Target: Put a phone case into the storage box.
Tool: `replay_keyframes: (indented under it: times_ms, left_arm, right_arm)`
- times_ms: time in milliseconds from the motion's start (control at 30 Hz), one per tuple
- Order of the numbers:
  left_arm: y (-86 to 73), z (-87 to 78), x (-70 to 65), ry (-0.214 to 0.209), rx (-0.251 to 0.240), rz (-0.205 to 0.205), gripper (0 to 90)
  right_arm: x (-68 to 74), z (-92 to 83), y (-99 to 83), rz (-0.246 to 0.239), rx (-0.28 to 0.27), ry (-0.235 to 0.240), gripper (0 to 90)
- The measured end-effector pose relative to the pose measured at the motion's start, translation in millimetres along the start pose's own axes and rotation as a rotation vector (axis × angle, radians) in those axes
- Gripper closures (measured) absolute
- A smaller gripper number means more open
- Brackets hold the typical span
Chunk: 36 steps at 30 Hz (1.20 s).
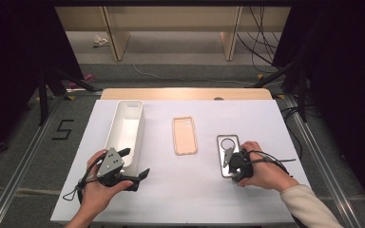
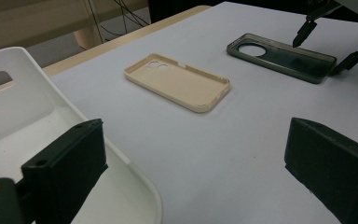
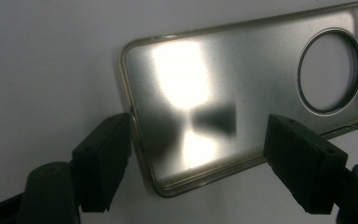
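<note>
While the right hand-held gripper (image 3: 196, 158) hangs over the grey phone case (image 1: 228, 155) with its jaws spread wide, one at each long edge and neither pad pressing, a careless close could skid the light case across the tabletop (image 1: 180, 190) or pinch just one thin rim. That case lies flat at the right, open side up, translucent smoky grey with a round camera hole. Nearer the white bin (image 1: 126, 129), the left hand-held gripper (image 1: 132, 167) rests released.

A dark translucent phone case (image 1: 228, 155) with a round camera hole is laid flat, hollow side up, on the white surface (image 1: 180, 199).
</note>
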<state>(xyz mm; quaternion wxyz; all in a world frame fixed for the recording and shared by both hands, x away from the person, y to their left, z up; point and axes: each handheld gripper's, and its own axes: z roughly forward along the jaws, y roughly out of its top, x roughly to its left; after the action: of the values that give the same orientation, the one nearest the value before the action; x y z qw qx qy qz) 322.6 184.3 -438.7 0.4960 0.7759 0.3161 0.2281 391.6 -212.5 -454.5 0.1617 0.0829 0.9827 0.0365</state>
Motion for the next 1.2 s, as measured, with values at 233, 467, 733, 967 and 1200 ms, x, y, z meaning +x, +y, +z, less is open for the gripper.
replay_keyframes:
  times_ms: [233,467,733,967,1200]
  left_arm:
    - [-0.1,0.3,-0.3,-0.002,0.001,-0.002,4.4]
    - [-0.2,0.4,-0.7,-0.005,0.001,-0.003,4.3]
    - [0.0,0.2,-0.6,-0.004,-0.001,0.001,4.4]
    - [0.0,0.1,-0.7,-0.003,-0.002,0.000,4.4]
    - [-0.1,0.2,-0.8,-0.005,-0.002,-0.003,4.3]
  right_arm:
    - [-0.4,-0.6,3.0,-0.017,0.017,0.021,31.1]
    - [0.9,-2.2,5.3,-0.047,0.026,0.069,46.3]
    - [0.7,-2.6,4.5,-0.063,0.013,0.102,56.3]
    - [0.0,-2.9,1.7,-0.070,0.029,0.108,59.3]
    - [1.3,-3.1,1.8,-0.074,0.035,0.138,69.7]
